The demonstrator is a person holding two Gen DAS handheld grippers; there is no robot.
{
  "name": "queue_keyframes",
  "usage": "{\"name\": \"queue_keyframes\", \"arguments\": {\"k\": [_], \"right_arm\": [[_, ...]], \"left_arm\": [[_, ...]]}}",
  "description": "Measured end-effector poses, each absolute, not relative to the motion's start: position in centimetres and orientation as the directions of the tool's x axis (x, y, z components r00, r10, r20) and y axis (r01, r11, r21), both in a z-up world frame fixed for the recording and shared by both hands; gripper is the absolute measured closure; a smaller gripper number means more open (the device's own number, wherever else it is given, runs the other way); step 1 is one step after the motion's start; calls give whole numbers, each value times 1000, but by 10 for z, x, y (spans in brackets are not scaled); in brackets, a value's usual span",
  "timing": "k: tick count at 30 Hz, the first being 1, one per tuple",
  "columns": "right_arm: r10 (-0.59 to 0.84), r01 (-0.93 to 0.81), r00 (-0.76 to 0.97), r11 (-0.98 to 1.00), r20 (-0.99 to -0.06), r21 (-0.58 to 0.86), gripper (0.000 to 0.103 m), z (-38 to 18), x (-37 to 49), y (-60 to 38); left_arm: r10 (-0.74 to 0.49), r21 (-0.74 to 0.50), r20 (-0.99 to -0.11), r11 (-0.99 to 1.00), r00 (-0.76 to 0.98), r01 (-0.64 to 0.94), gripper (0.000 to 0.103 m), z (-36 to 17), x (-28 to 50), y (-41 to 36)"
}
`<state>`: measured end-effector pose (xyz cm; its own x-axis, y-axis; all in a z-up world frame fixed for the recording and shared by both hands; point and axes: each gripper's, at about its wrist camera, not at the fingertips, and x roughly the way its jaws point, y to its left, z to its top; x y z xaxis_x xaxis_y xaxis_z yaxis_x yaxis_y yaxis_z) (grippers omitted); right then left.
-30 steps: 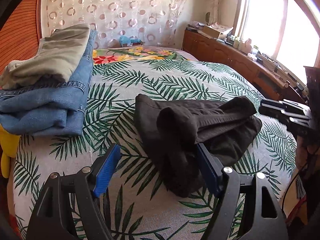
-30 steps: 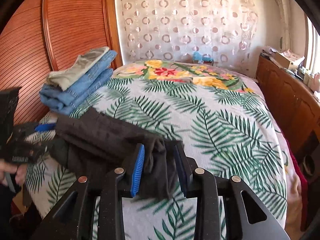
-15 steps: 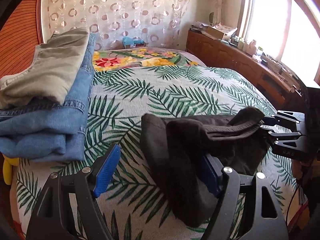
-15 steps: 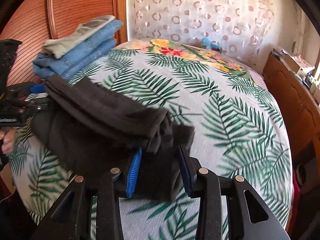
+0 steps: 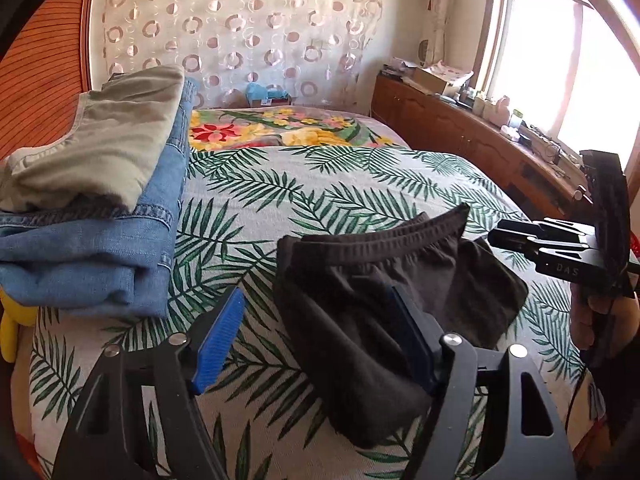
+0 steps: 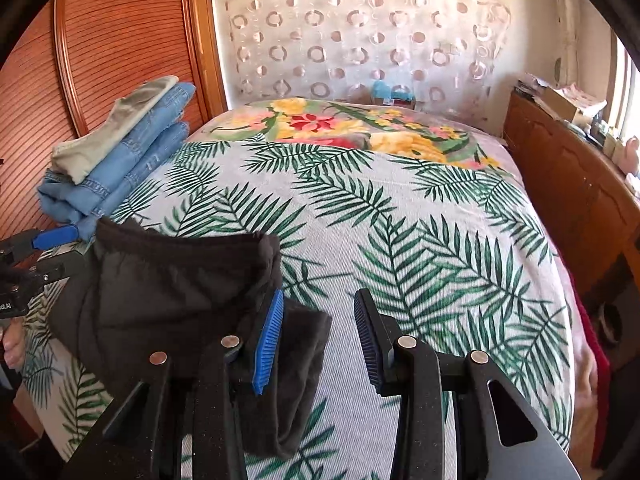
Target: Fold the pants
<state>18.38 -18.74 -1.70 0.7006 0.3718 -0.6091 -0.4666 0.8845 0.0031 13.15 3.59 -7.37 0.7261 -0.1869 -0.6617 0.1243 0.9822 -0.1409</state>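
The dark brown pants (image 5: 360, 300) lie in a folded bundle on the palm-leaf bedspread (image 5: 320, 188), elastic waistband on the far side. My left gripper (image 5: 316, 342) straddles their near left edge. Its jaws are closing; the cloth drapes over the right pad (image 5: 412, 340), while the left pad (image 5: 218, 344) is bare. In the right wrist view the pants (image 6: 168, 280) sit left of centre. My right gripper (image 6: 318, 342) is open, with one corner of cloth lying against its left pad (image 6: 268, 344) and the right pad bare. Each gripper shows in the other's view: right gripper (image 5: 552, 248), left gripper (image 6: 40, 248).
A stack of folded jeans (image 5: 88, 256) with a beige garment (image 5: 100, 148) on top sits at the bed's left edge, by the wooden headboard (image 6: 120, 40). A wooden sideboard (image 5: 460, 132) runs under the window on the right. A floral blanket (image 6: 340, 124) covers the far end.
The bundle has settled flatter on the bed with its waistband turned up. The cloth that filled the right gripper's jaws now lies mostly outside them, to their left.
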Motion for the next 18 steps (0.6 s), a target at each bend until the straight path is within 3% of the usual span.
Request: {"name": "queue_keyframes", "arguments": {"k": [4,9,17,18], "right_arm": [[403,-489,683,872,-609,27,65,-16,172,-195],[435,-529,645,848,-629,44,65,-24,149,-206],[463,-559,613,827,-640,64,65,-31,141,-209],[464,-560,610,826,-643,65,71,-32,143,-207]], "left_arm": [[-222,-155,-659,975,719,159,42,-74,115,31],[-255,-159,-677,967,691,201,63,-83,95,24],[-255,-165,-698,967,670,196,66,-93,92,19],[-246,-161,-705,969,665,188,66,-95,93,20]]}}
